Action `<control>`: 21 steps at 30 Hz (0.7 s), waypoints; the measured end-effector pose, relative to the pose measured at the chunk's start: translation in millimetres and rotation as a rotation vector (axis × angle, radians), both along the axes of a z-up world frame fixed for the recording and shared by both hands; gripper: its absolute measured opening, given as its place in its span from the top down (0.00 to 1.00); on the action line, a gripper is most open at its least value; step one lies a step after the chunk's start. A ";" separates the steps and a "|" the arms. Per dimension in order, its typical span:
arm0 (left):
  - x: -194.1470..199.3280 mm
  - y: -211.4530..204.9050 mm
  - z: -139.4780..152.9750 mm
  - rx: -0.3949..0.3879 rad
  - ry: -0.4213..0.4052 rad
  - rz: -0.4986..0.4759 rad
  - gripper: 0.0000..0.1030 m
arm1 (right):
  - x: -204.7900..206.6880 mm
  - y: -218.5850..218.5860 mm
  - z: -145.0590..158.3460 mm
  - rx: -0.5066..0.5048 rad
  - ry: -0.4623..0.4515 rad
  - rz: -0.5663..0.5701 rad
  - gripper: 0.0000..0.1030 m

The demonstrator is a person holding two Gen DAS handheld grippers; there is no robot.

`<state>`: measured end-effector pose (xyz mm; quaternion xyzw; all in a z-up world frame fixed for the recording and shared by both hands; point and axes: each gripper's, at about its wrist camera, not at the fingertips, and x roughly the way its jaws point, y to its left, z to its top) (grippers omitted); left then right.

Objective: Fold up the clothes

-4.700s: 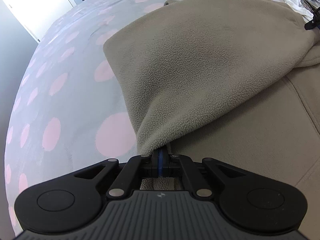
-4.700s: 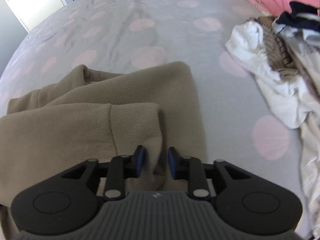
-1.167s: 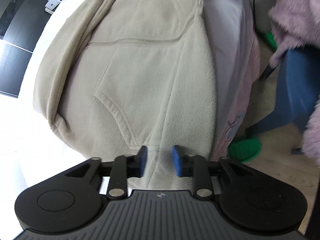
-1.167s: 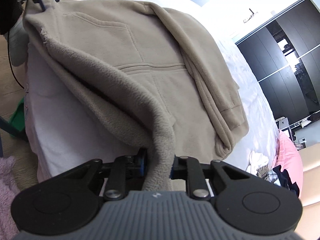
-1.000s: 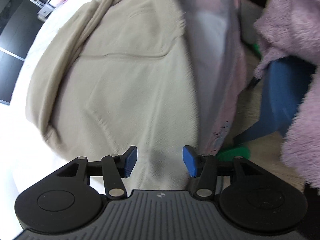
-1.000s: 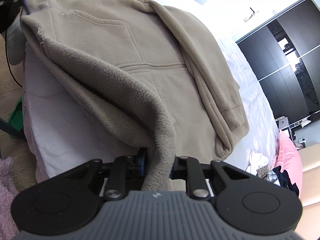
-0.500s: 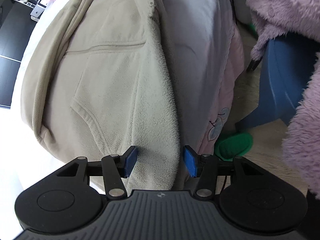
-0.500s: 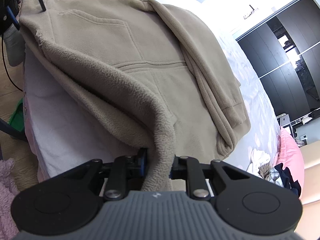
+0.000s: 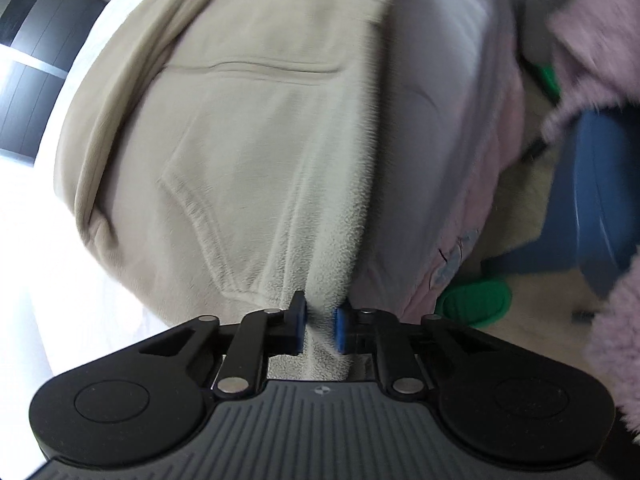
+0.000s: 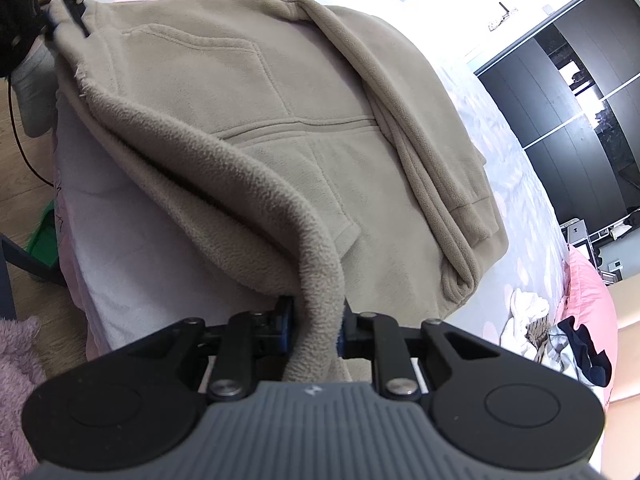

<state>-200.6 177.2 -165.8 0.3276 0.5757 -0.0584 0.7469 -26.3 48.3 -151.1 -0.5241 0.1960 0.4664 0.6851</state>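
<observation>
A beige fleece hoodie [image 9: 248, 128] lies spread on the bed, its bottom hem along the bed's near edge. My left gripper [image 9: 320, 326] is closing its jaws, and its blue pads pinch one corner of that hem between them. In the right wrist view the hoodie [image 10: 280, 92] shows its front pocket and a folded-in sleeve. My right gripper [image 10: 314, 328] is shut on the other end of the hem, which rises as a thick roll from its jaws. The left gripper [image 10: 60, 8] appears far off at the top left, at the hoodie's far corner.
The bed's white side [image 10: 120, 264] drops to a wooden floor. A green slipper [image 9: 474, 304], a blue chair [image 9: 600, 200] and a fluffy purple sleeve [image 9: 616, 320] are beside it. A pile of clothes [image 10: 536, 320] and a pink pillow [image 10: 592, 292] lie further up the bed.
The left gripper's jaws have gone from wide apart to pinched on the hoodie's hem edge, and it has sunk a little. The right gripper keeps its grip and has not moved.
</observation>
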 end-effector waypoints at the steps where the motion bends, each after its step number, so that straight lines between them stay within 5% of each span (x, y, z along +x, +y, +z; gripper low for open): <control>1: 2.7 4.0 3.7 -0.020 -0.009 0.026 0.90 | -0.8 -0.2 -0.7 -0.003 -0.002 0.001 0.79; 11: 32.7 35.3 58.7 -0.003 -0.265 0.169 0.91 | -0.7 -0.6 8.8 0.011 -0.048 -0.026 0.79; 21: 85.4 59.4 122.3 0.011 -0.403 0.200 0.92 | 27.3 3.4 66.0 0.118 -0.041 -0.088 0.79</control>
